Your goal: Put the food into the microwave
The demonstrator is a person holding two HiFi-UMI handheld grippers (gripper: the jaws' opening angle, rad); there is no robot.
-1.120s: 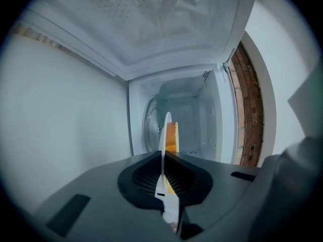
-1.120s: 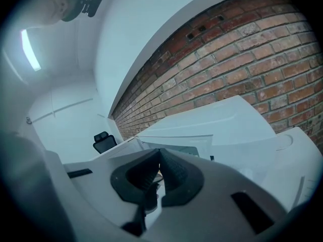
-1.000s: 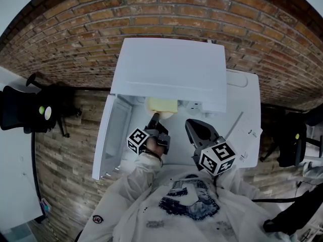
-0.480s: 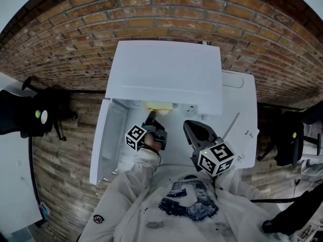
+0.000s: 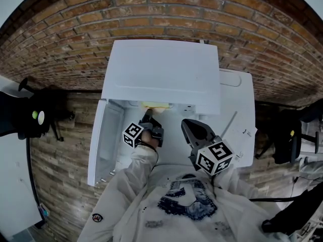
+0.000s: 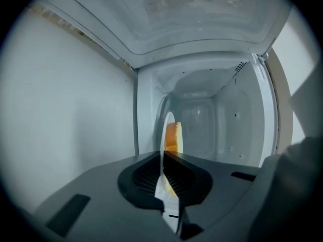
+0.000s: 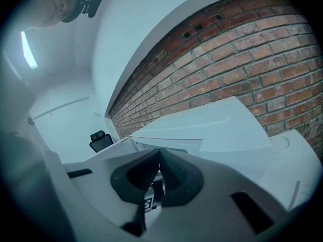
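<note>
A white microwave [image 5: 161, 74] stands on a white table, its door [image 5: 103, 140] swung open to the left. My left gripper [image 5: 147, 119] reaches into the opening, shut on the rim of a white plate [image 6: 162, 135] that carries yellow-orange food [image 6: 172, 137]. In the left gripper view the plate is edge-on between the jaws, inside the white cavity [image 6: 212, 115]. From the head view only a sliver of the food [image 5: 156, 105] shows under the microwave's top. My right gripper [image 5: 189, 127] hangs in front of the microwave, shut, with nothing in it [image 7: 159, 160].
A brick wall [image 5: 166, 9] runs behind the microwave. The white table [image 5: 242, 100] extends to the right, with a thin rod and a paper [image 5: 229, 125] on it. Black office chairs stand at the left [image 5: 30, 115] and the right [image 5: 285, 140].
My left gripper has pushed the plate forward into the microwave; less of the food shows under the top now. The right gripper has barely moved.
</note>
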